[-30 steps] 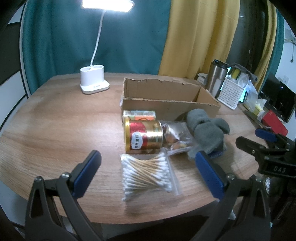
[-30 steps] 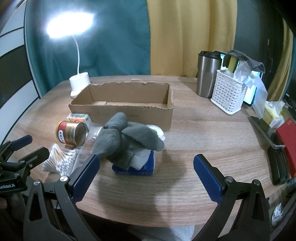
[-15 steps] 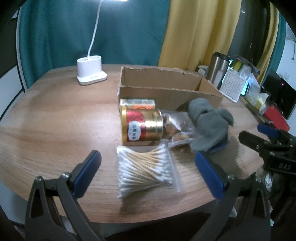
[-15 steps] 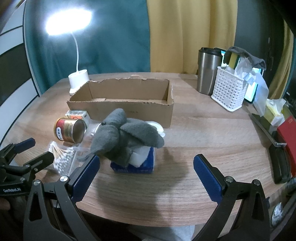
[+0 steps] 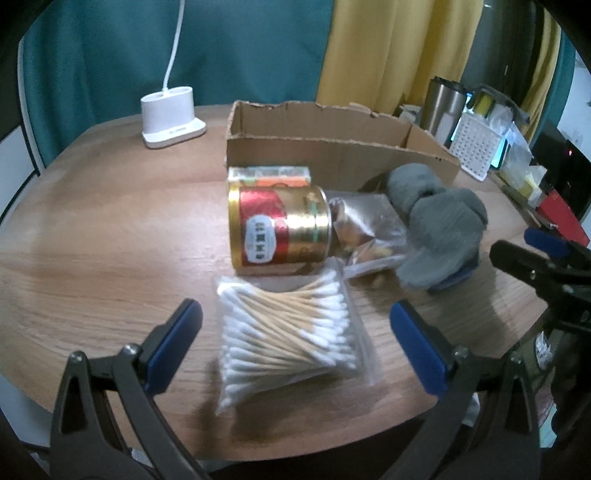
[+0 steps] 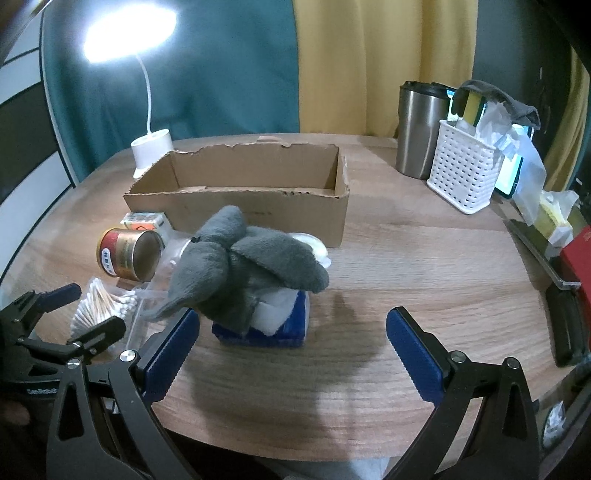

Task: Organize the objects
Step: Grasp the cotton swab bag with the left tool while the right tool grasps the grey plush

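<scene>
Left tongs (image 5: pixel 295 332) spread wide around cotton swab bag (image 5: pixel 288 328). Right tongs (image 6: pixel 291 343) spread, empty, grey plush (image 6: pixel 243 269) ahead-left; only there, lit lamp (image 6: pixel 129 35) and box (image 6: pixel 236 210) interior.

Counter (image 6: pixel 406 266): wood grain, mid-brown. Cardboard box (image 6: pixel 258 206): plain tan. Tin (image 5: pixel 279 230): gold with red band, white label. Swab bag (image 5: pixel 288 332): clear, white tips, tan sticks. Plush (image 6: pixel 240 273): grey, on blue pack (image 6: pixel 291 328). Basket (image 6: pixel 461 173): white, hole grid. Both claws: black frames, blue pads.
</scene>
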`<state>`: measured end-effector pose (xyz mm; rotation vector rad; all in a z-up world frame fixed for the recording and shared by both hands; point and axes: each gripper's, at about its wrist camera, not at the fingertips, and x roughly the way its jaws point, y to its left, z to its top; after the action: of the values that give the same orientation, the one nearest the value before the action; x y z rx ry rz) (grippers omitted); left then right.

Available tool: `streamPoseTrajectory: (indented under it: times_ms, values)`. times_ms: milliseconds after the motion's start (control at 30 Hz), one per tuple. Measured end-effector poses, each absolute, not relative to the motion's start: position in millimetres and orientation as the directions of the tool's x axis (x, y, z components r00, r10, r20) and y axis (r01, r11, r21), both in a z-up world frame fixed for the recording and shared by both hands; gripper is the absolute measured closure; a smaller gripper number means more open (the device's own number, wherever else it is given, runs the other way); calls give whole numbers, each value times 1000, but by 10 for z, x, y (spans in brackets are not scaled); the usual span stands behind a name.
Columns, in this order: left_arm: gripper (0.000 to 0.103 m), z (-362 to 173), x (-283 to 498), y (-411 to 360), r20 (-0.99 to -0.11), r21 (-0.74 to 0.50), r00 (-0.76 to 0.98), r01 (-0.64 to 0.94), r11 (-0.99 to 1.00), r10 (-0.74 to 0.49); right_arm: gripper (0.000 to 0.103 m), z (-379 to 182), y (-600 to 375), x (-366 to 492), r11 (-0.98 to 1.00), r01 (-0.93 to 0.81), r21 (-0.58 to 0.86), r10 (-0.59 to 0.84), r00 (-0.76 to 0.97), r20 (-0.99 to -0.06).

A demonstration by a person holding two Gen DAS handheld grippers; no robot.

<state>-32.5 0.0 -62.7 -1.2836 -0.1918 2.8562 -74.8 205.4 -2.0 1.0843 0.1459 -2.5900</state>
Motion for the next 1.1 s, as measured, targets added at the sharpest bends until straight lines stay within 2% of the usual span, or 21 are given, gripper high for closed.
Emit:
streamPoseTrajectory:
  times_ms: [300,400,533,667,900,1067,1100]
  values:
    - [2,-709,-416,-28,-761,-118,-645,31,-992,71,0,0,1974,-819,-933,358,44,-282,-649,-707]
    - [14,-726,-444,-58,-768,-124,-636,23,-992,81,0,24,1908,-835,-926,374,46,-295,-646,-704]
    - [19,-753,-445,-85,-772,-131,-628,7,-991,98,1,38,1805,-868,-918,395,43,-308,-639,-705]
    - [25,-749,-438,-91,-773,-127,-626,-6,-992,103,21,9,1701,-943,-904,422,61,-331,-604,-725]
    - [30,-737,-421,-126,-763,-160,-632,-23,-987,138,23,-35,1569,-986,-890,451,65,-346,-577,-740]
    - [30,-707,-393,-133,-756,-166,-639,-25,-986,144,44,-65,1552,-984,-883,465,67,-355,-567,-744]
    - [30,-690,-385,-130,-753,-166,-642,-27,-986,144,56,-60,1555,-979,-880,470,71,-361,-564,-742]
